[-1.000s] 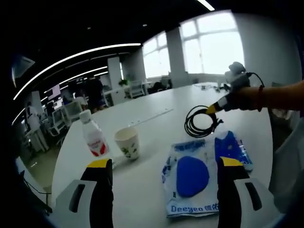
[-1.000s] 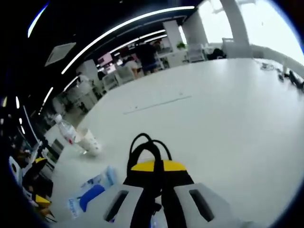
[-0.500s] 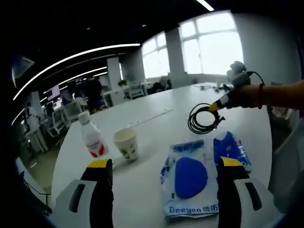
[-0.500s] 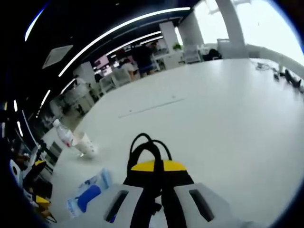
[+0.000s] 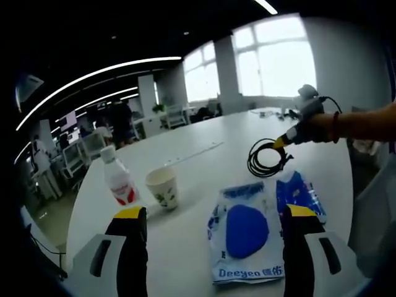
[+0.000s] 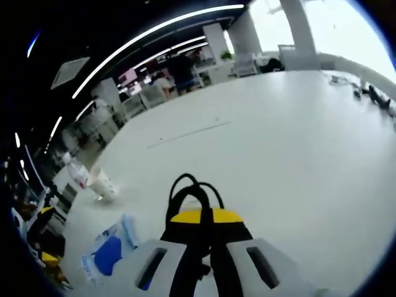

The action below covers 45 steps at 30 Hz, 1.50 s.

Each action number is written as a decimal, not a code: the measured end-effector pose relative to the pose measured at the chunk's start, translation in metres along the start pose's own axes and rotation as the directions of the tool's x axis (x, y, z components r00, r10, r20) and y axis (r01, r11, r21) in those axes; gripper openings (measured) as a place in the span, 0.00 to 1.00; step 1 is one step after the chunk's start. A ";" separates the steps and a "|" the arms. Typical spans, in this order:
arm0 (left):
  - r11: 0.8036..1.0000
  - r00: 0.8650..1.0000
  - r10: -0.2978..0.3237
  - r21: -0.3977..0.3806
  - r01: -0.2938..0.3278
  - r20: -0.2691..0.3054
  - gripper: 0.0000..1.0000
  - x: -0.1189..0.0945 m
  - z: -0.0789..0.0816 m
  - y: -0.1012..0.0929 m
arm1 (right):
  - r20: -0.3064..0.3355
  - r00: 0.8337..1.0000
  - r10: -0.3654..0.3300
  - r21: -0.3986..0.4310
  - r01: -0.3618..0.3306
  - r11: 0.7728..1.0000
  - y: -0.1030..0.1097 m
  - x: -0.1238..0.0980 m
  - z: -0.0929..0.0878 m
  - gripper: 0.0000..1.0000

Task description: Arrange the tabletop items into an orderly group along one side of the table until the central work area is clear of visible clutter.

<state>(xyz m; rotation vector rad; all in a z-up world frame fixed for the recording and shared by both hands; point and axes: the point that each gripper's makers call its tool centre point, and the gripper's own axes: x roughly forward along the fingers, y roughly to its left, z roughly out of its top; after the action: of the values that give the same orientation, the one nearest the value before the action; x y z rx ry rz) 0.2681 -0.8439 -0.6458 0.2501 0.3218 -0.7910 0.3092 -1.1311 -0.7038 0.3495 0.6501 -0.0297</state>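
We note a smooth matt white table [image 5: 198,161], a paper cup [image 5: 163,187], a clear plastic bottle [image 5: 119,180], glossy plastic packets [image 5: 242,238], and a black rubbery cable [image 5: 266,159].

Cable coil [image 6: 193,193] partly hidden behind right tongs [image 6: 208,216]; bottle [image 6: 77,174] label prob. unreadable

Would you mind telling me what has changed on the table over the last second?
The right tool, still shut on the coiled black cable, has carried it slightly up and away from the blue packets. The left tool stays open, holding nothing. The bottle, paper cup and packets have not moved.
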 end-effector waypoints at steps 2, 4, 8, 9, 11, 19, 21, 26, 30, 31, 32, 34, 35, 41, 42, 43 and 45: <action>1.000 1.000 0.002 0.003 -0.002 -0.007 0.89 0.000 -0.002 0.000 | -0.010 1.000 -0.011 -0.013 0.010 1.000 -0.004 0.002 -0.003 0.00; 1.000 1.000 -0.001 0.003 0.001 -0.011 0.89 0.000 -0.003 -0.001 | -0.011 1.000 -0.010 -0.010 0.010 1.000 -0.007 0.005 -0.004 0.00; 1.000 1.000 -0.006 0.003 0.006 -0.018 0.89 0.000 -0.004 -0.003 | -0.026 0.999 -0.020 -0.008 0.020 1.000 -0.011 0.007 -0.007 0.00; 1.000 1.000 -0.005 0.004 0.005 -0.020 0.89 0.000 -0.004 -0.003 | -0.028 0.999 -0.023 -0.011 0.023 1.000 -0.012 0.008 -0.008 0.00; 1.000 1.000 -0.004 0.009 0.005 -0.026 0.89 0.000 -0.006 -0.003 | -0.037 0.999 -0.025 -0.005 0.025 1.000 -0.015 0.009 -0.011 0.00; 1.000 0.999 0.005 0.021 -0.005 -0.038 0.88 -0.001 -0.009 -0.003 | -0.062 0.997 -0.041 0.020 0.043 0.999 -0.024 0.015 -0.021 0.00; 1.000 0.999 0.008 0.022 -0.007 -0.040 0.88 0.000 -0.009 -0.003 | -0.069 0.997 -0.047 0.031 0.049 0.998 -0.026 0.017 -0.024 0.00; 0.999 0.999 0.012 0.030 -0.010 -0.044 0.88 0.000 -0.010 -0.003 | -0.077 0.996 -0.049 0.059 0.053 0.997 -0.029 0.019 -0.027 0.00; 0.999 0.998 0.018 0.044 -0.015 -0.052 0.87 0.000 -0.011 -0.003 | -0.090 0.994 -0.055 0.072 0.061 0.995 -0.031 0.022 -0.032 0.00; 0.999 0.998 0.019 0.043 -0.016 -0.052 0.88 0.000 -0.011 -0.003 | -0.090 0.994 -0.055 0.071 0.061 0.996 -0.032 0.023 -0.032 0.00; 0.999 0.998 0.017 0.043 -0.014 -0.052 0.88 0.000 -0.011 -0.003 | -0.091 0.994 -0.060 0.069 0.066 0.995 -0.033 0.024 -0.032 0.00; 0.999 0.998 0.018 0.042 -0.016 -0.053 0.88 0.000 -0.012 -0.003 | -0.093 0.993 -0.069 0.063 0.075 0.995 -0.037 0.027 -0.031 0.01; 0.999 0.998 0.018 0.042 -0.016 -0.056 0.87 0.000 -0.013 -0.003 | -0.093 0.993 -0.074 0.058 0.079 0.995 -0.040 0.029 -0.030 0.01; 0.999 0.998 0.022 0.039 -0.019 -0.061 0.87 0.000 -0.015 -0.004 | -0.105 0.990 -0.096 -0.002 0.096 0.995 -0.039 0.028 -0.035 0.02; 0.999 0.998 0.022 0.038 -0.020 -0.063 0.88 0.000 -0.016 -0.004 | -0.102 0.990 -0.096 -0.007 0.096 0.995 -0.039 0.028 -0.034 0.02; 0.999 0.998 0.022 0.038 -0.020 -0.064 0.88 0.000 -0.016 -0.004 | -0.103 0.990 -0.099 -0.012 0.099 0.995 -0.040 0.028 -0.034 0.02; 0.999 0.998 0.023 0.035 -0.020 -0.066 0.88 0.000 -0.016 -0.004 | -0.106 0.989 -0.107 -0.029 0.105 0.994 -0.038 0.026 -0.035 0.03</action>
<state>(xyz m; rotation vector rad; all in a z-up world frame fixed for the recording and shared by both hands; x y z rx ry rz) 0.2622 -0.8409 -0.6612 0.3121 0.3677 -0.7687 0.3042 -1.1531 -0.7574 0.2953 0.7743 -0.1055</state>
